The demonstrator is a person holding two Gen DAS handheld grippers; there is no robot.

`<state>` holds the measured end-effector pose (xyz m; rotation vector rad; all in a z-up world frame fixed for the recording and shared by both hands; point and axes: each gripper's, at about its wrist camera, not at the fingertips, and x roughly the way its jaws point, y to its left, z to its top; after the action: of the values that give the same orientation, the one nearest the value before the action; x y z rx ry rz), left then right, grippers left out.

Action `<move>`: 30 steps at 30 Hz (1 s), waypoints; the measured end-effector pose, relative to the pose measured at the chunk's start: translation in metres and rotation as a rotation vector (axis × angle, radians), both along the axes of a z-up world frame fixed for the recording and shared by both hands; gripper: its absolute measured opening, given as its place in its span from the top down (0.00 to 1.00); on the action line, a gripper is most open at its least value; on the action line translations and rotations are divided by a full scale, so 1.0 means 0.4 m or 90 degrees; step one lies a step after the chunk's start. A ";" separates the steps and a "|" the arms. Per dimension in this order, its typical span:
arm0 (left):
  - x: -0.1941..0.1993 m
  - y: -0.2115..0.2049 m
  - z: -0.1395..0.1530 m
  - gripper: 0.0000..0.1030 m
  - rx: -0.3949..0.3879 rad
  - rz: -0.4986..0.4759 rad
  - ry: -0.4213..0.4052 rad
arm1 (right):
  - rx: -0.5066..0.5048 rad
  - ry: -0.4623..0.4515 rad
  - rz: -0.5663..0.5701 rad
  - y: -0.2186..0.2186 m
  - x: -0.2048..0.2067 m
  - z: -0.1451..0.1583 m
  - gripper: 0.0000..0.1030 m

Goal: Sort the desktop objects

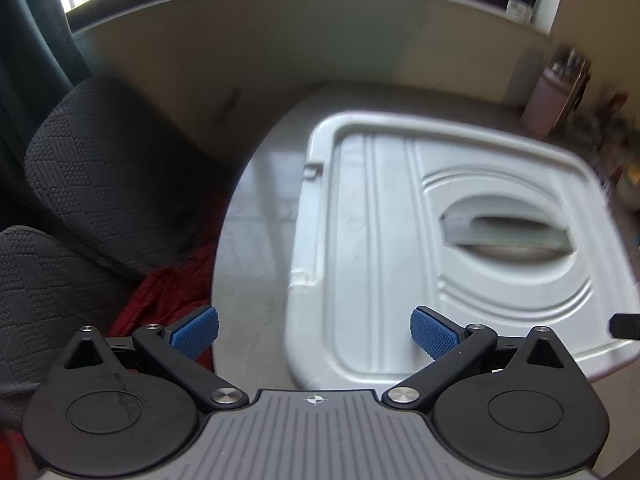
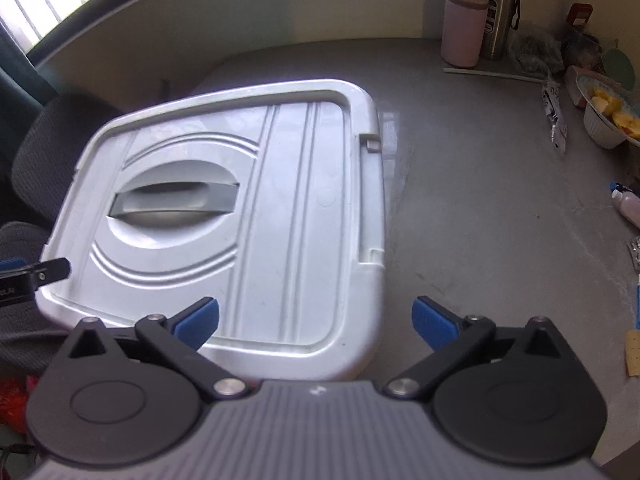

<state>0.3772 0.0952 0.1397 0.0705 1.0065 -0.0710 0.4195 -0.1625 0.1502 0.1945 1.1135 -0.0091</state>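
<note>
A white plastic storage box lid (image 1: 380, 240) with a grey recessed handle (image 1: 508, 232) lies closed on the grey desk (image 2: 500, 200). My left gripper (image 1: 315, 330) hovers open over the box's near left corner, nothing between its blue pads (image 1: 198, 330). In the right wrist view the same lid (image 2: 288, 220) and handle (image 2: 172, 200) fill the left half. My right gripper (image 2: 315, 322) stands wide open over the box's near right corner, holding nothing. The left gripper's tip (image 2: 48, 272) shows at the lid's left edge.
A pink bottle (image 2: 462, 28) and a steel flask (image 2: 498, 12) stand at the back right. A bowl of fruit (image 2: 608, 116), a small bottle (image 2: 628, 204) and packets lie along the right edge. A dark chair (image 1: 112, 168) with red cloth (image 1: 168, 292) sits left of the desk.
</note>
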 end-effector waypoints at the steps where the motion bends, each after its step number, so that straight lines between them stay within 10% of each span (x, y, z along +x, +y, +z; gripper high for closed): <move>1: -0.002 0.006 -0.002 0.00 -0.010 0.002 -0.004 | -0.013 0.007 0.000 0.004 0.002 -0.006 0.00; 8: -0.006 0.028 0.005 0.00 -0.031 0.003 -0.002 | 0.001 -0.012 -0.033 0.005 -0.023 -0.007 0.00; 15: -0.123 0.058 0.052 0.00 -0.099 -0.009 -0.108 | 0.039 -0.127 -0.071 0.030 -0.154 0.049 0.00; 30: -0.463 0.007 -0.126 0.00 -0.064 0.009 -0.086 | -0.042 -0.172 -0.016 0.187 -0.430 -0.110 0.00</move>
<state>0.1920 0.0980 0.0891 -0.0237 0.8667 -0.1020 0.2475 -0.0877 0.1060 0.1462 0.8397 -0.0407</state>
